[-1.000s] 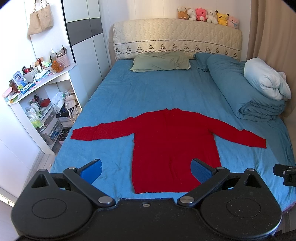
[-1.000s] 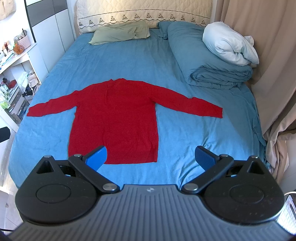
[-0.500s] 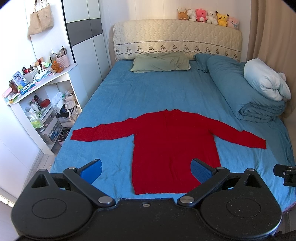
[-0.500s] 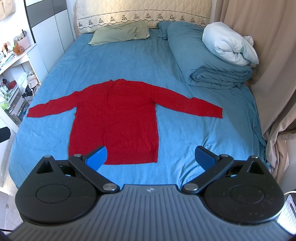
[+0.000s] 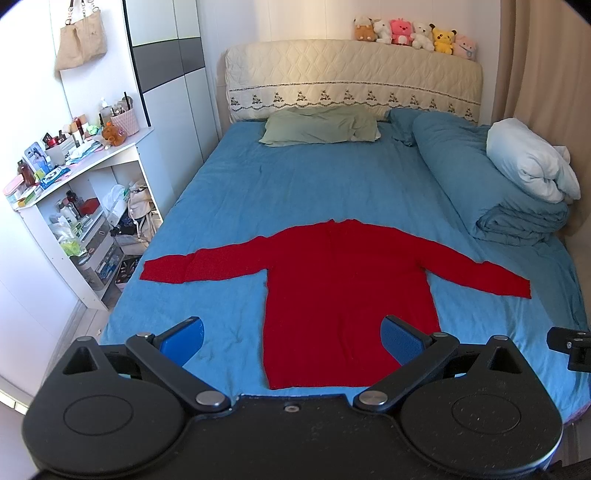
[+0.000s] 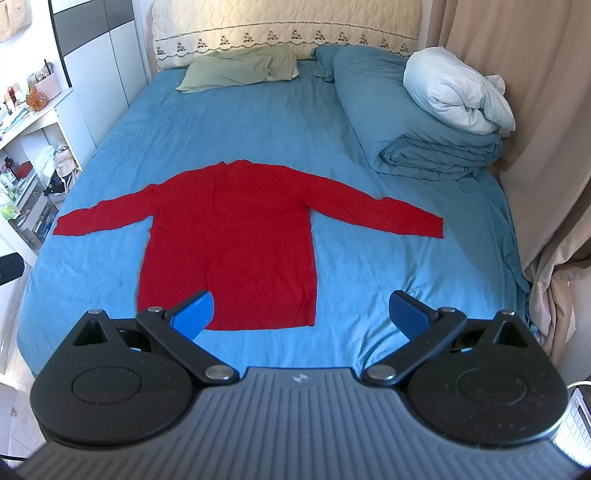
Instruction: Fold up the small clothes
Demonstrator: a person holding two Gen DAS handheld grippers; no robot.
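You have a red sweater [image 5: 347, 291] lying flat and unfolded on the blue bed sheet [image 5: 295, 192], its hem toward you and its collar toward the headboard [image 5: 351, 74], with both sleeves spread straight out to the sides. Your left gripper [image 5: 291, 339] hangs above the near edge of the bed with its blue pads [image 5: 183, 339] spread wide and nothing between them; the sweater's hem shows in the gap, well below the fingers. Your right gripper [image 6: 301, 314] is also fully spread and holds nothing, with its left pad [image 6: 195, 312] seen over the sweater's lower hem and its right pad over bare sheet beside the garment. Neither gripper touches the cloth. At the head of the bed lies a green pillow [image 5: 321, 127], and along the right side a folded blue duvet [image 5: 491, 188] carries a white pillow [image 5: 528, 166]. A row of plush toys [image 5: 413, 35] sits on the headboard, and a cluttered white shelf [image 5: 77, 177] stands left of the bed.
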